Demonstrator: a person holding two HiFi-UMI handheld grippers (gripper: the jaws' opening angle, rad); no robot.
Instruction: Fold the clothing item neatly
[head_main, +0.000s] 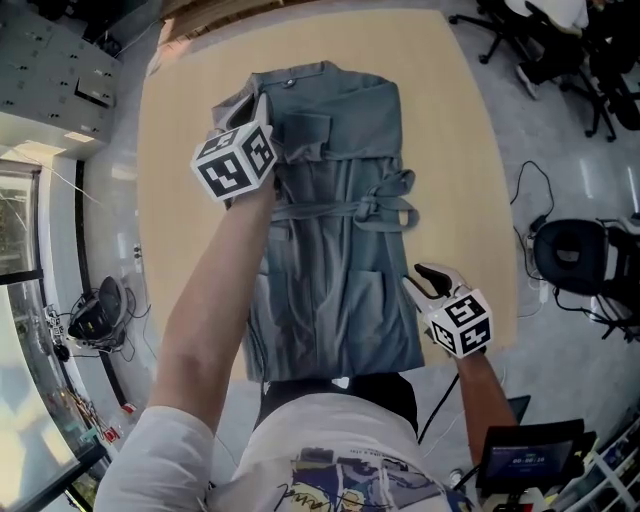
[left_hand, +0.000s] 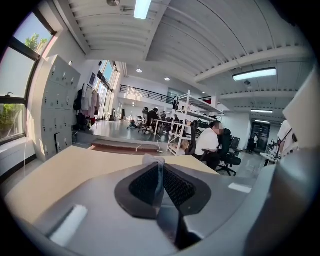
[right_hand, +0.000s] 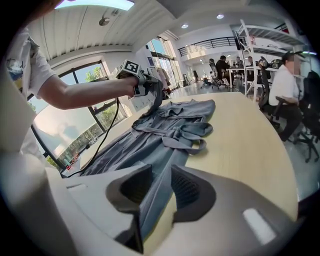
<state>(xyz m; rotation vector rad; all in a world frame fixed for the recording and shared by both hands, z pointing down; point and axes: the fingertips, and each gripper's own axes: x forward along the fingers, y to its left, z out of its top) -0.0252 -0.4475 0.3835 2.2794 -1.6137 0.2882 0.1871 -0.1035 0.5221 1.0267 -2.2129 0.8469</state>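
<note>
A grey-blue robe (head_main: 330, 230) lies lengthwise on the wooden table (head_main: 450, 150), its belt (head_main: 375, 208) tied in a bow at the waist. My left gripper (head_main: 255, 115) is at the far left shoulder by the collar. In the left gripper view its jaws (left_hand: 159, 172) are shut on a thin pinch of the robe's cloth (left_hand: 152, 160). My right gripper (head_main: 422, 282) hovers at the robe's near right edge. Its jaws (right_hand: 157, 187) stand apart with the robe's edge (right_hand: 165, 130) running between them and bare table showing beside one pad. The right gripper view also shows the left gripper (right_hand: 150, 92).
Black office chairs (head_main: 575, 250) and cables stand on the floor to the right of the table. A small screen (head_main: 525, 460) sits by my right side. A person (left_hand: 207, 142) is seated at desks far behind the table. Grey lockers (head_main: 50, 60) line the left.
</note>
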